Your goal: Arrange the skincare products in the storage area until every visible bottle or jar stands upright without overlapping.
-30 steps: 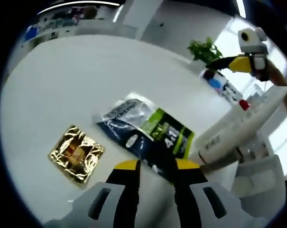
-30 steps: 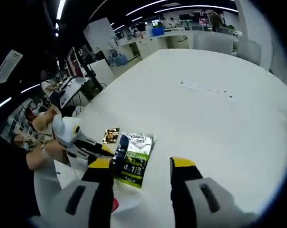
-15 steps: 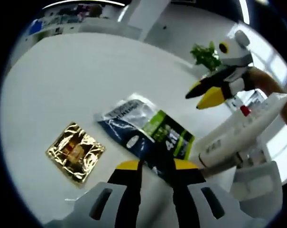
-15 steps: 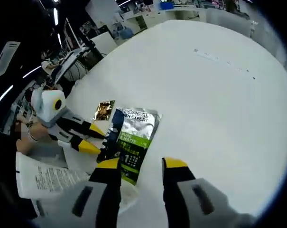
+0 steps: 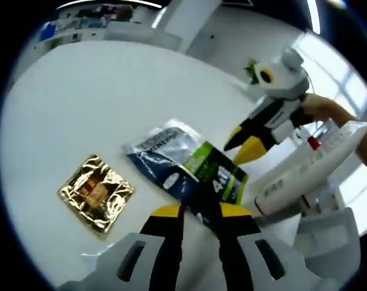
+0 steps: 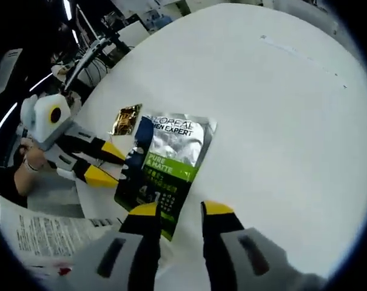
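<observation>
A silver, blue and green L'Oreal sachet (image 5: 189, 167) (image 6: 168, 163) lies flat on the white table (image 5: 98, 103). A gold foil sachet (image 5: 97, 193) (image 6: 125, 119) lies beside it. A long white tube (image 5: 304, 173) with a red cap (image 5: 313, 142) rests tilted at the right. My left gripper (image 5: 199, 211) is open, low at the sachet's near corner, and also appears in the right gripper view (image 6: 113, 165). My right gripper (image 6: 181, 209) is open with a narrow gap over the sachet's green end, and its yellow tips (image 5: 241, 147) hover just above that end.
A white tray or box (image 5: 329, 236) stands at the lower right under the tube. A green plant (image 5: 251, 66) is at the table's far side. White printed packaging (image 6: 43, 233) sits at the lower left. A person's hand (image 6: 25, 163) holds the left gripper. Desks lie beyond the table.
My right gripper has come down toward the sachet's green end and its jaws have narrowed. My left gripper has barely moved. Both sachets lie where they were.
</observation>
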Action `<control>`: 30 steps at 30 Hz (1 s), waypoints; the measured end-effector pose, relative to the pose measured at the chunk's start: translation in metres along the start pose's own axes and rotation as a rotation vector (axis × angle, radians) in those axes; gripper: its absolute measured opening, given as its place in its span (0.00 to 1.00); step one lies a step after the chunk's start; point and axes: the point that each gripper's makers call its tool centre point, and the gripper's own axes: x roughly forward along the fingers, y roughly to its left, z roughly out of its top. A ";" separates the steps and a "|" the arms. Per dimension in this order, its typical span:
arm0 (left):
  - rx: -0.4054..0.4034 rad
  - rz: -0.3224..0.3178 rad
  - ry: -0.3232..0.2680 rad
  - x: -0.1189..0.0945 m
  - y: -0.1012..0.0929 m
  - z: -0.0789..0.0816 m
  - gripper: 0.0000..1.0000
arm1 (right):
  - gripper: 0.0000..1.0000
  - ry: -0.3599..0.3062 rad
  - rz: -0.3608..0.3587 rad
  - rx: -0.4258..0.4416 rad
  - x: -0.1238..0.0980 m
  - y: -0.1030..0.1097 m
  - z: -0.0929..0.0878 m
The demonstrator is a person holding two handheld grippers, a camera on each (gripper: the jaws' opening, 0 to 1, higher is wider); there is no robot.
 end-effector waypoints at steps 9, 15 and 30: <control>-0.075 -0.032 -0.017 0.002 -0.002 -0.002 0.12 | 0.15 -0.009 0.033 0.016 0.007 0.007 0.002; -0.054 -0.034 -0.019 0.003 -0.002 -0.001 0.11 | 0.04 -0.002 0.017 0.009 0.005 0.002 0.002; -0.111 -0.119 -0.059 0.006 -0.022 0.003 0.18 | 0.01 -0.016 0.084 -0.147 0.026 0.022 0.008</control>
